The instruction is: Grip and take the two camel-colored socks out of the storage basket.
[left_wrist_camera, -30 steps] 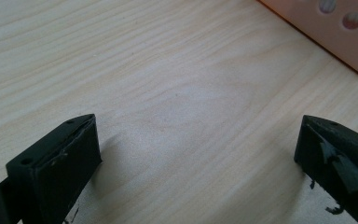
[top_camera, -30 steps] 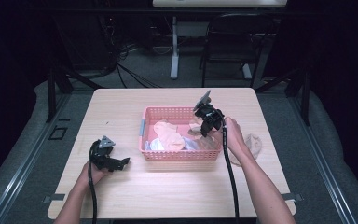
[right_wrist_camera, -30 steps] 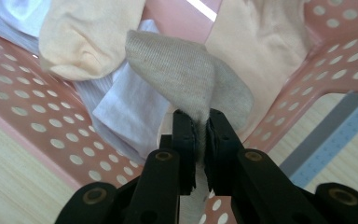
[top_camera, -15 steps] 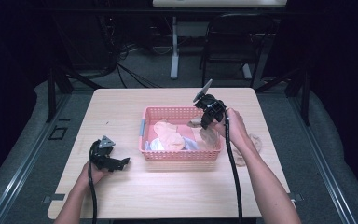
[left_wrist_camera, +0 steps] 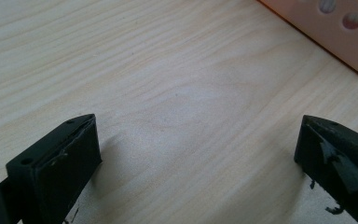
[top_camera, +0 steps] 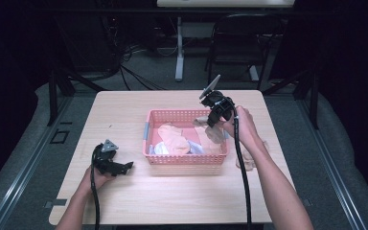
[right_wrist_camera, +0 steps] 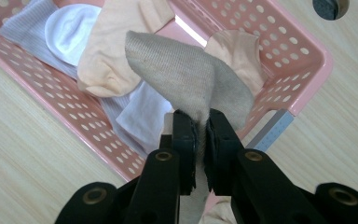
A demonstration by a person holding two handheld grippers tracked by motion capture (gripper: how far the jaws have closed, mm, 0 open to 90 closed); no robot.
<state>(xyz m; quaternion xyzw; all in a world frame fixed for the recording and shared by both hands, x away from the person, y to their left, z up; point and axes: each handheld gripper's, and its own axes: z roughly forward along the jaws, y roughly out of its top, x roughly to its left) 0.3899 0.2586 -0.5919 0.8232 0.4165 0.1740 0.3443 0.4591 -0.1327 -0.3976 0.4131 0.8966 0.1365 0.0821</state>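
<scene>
Right gripper (right_wrist_camera: 200, 122): jaws nearly shut, pinched on a grey-beige sock (right_wrist_camera: 186, 77); held above the right end of the pink basket (top_camera: 172, 160), seen also from above (top_camera: 212, 120). Sock: ribbed knit, folded over at the pinch, hanging limp, lower end trailing toward the basket's contents, possibly touching them. Left gripper (left_wrist_camera: 198, 154): jaws wide apart, nothing between, pads close over bare table (left_wrist_camera: 168, 84), left of the basket; seen from above (top_camera: 124, 167) near the front left. In basket: peach socks (right_wrist_camera: 116, 42), white sock (right_wrist_camera: 67, 28), pale lilac cloth (right_wrist_camera: 18, 28). More pale socks (top_camera: 245, 160) on the table right of the basket, half hidden by the arm.
</scene>
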